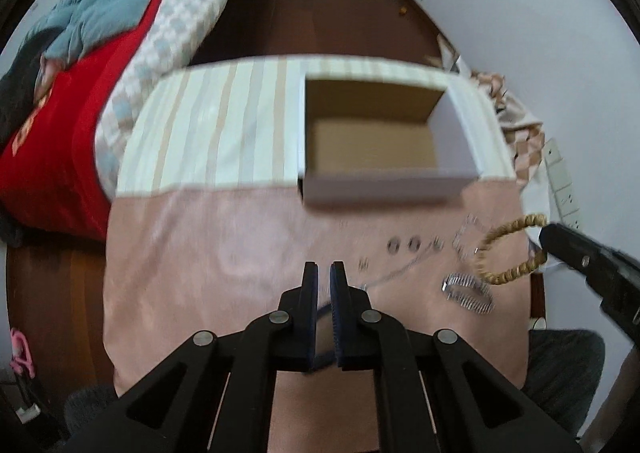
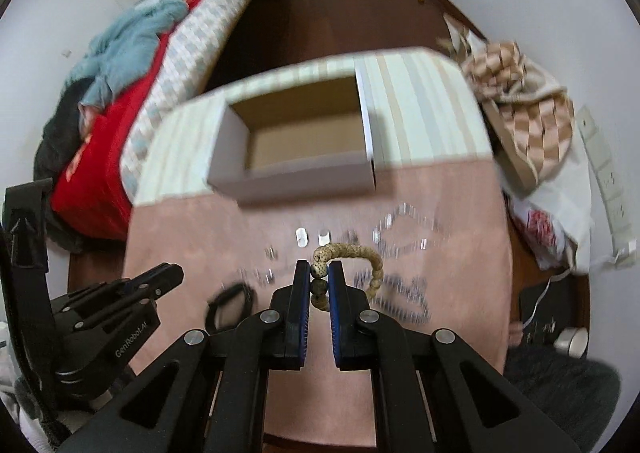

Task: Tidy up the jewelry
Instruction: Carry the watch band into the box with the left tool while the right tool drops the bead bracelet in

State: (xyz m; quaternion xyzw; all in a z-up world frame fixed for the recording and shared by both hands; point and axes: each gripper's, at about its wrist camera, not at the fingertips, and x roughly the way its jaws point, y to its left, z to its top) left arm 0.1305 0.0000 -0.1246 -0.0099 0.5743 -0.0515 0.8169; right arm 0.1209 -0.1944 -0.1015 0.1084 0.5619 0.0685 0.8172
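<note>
My right gripper point(image 2: 319, 268) is shut on a tan beaded bracelet point(image 2: 360, 257) and holds it above the pink cloth; the bracelet also shows in the left wrist view point(image 1: 508, 249), with the right gripper point(image 1: 546, 235) at the far right. My left gripper point(image 1: 324, 269) has its jaws nearly closed on a thin dark band, low over the cloth; it also shows in the right wrist view point(image 2: 168, 273). An open cardboard box point(image 1: 376, 145) stands at the back, also in the right wrist view point(image 2: 296, 133). Two rings point(image 1: 404, 244), small earrings point(image 1: 363, 264), a chain point(image 1: 464, 237) and a silver comb clip point(image 1: 468, 291) lie on the cloth.
The table point(image 1: 200, 253) is covered by pink and striped cloth. A bed with red and blue bedding point(image 1: 80, 73) is at the left. A checked cloth point(image 2: 528, 121) and a power strip point(image 2: 608, 181) lie at the right. A black ring-shaped item point(image 2: 230, 303) lies by the left gripper.
</note>
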